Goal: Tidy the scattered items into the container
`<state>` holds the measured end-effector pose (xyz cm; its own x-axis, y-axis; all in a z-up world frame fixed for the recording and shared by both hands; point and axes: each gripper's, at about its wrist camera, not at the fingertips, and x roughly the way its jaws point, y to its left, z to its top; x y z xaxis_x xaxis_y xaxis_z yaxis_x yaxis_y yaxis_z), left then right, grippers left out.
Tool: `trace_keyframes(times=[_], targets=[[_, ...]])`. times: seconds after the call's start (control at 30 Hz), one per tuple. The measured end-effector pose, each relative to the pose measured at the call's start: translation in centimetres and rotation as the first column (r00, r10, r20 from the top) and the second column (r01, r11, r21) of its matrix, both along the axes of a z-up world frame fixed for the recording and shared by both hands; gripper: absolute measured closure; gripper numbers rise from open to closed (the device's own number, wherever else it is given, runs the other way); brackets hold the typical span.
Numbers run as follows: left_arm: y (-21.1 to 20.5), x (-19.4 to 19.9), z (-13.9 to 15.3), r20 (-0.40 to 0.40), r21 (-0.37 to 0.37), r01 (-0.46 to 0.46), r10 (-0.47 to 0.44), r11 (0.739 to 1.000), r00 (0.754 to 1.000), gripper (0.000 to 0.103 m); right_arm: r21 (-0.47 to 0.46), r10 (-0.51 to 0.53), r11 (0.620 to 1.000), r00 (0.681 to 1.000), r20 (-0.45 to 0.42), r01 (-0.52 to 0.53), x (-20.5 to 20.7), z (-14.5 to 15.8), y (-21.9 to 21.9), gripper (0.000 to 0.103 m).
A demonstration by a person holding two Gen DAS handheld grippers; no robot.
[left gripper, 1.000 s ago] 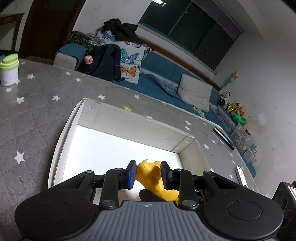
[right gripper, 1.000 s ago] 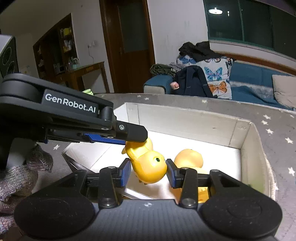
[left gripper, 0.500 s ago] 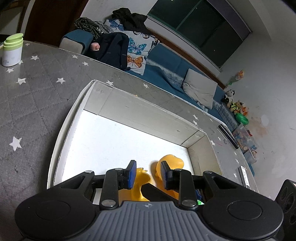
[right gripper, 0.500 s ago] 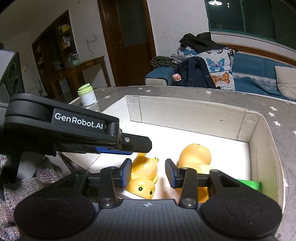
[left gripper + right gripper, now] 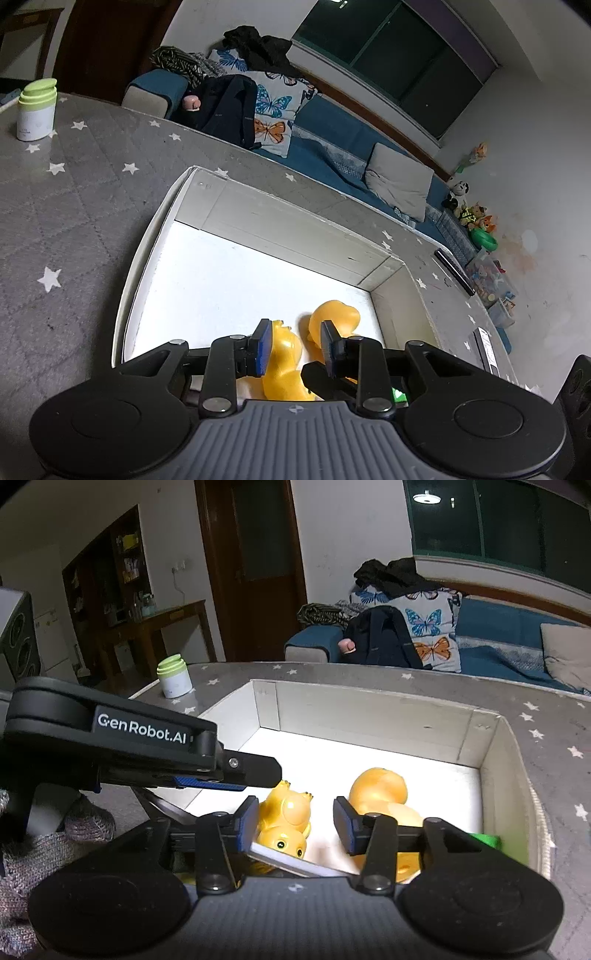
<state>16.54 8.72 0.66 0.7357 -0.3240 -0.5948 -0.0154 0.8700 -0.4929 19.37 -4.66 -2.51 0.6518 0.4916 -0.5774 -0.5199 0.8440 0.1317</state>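
Opening right tongs (image 5: 295, 821) above released yellow toy (image 5: 285, 839), now in box (image 5: 369, 716); left tongs (image 5: 293, 347) closed, empty.

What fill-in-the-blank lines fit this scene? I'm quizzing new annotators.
The toy and the bigger toy in the box are both ____.
The jar has a ____ lid.
The grey tablecloth is printed with white ____.
The jar stands ____ the box.
Missing words: yellow; green; stars; outside.
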Motion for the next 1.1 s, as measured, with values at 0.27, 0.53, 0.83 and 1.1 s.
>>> trace_keyframes(times=[0.27, 0.53, 0.83, 1.1], targets=[[-0.9, -2.3, 0.5, 0.027, 0.016, 0.003, -0.003, 1.000, 1.000, 0.073, 0.017, -0.017, 1.000, 1.000, 0.025, 0.017, -2.1, 1.0, -1.2, 0.049], [-1.5, -4.8, 1.2, 0.056, 0.030, -0.008, 0.006, 1.000, 0.998, 0.073, 0.015, -0.038, 0.999, 0.997, 0.063, 0.037, -5.2, 1.5, -2.7, 0.041], [-2.2, -6.9, 1.0, 0.067, 0.026, -0.014, 0.012, 1.000, 0.998, 0.073, 0.002, -0.049, 0.999, 0.998, 0.037, 0.049, -7.9, 0.1, -4.0, 0.031], [-2.6, -8.2, 0.6, 0.057, 0.025, -0.006, 0.004, 1.000, 0.998, 0.073, -0.021, -0.031, 0.999, 0.999, -0.013, 0.031, -7.8, -1.7, -3.9, 0.030]])
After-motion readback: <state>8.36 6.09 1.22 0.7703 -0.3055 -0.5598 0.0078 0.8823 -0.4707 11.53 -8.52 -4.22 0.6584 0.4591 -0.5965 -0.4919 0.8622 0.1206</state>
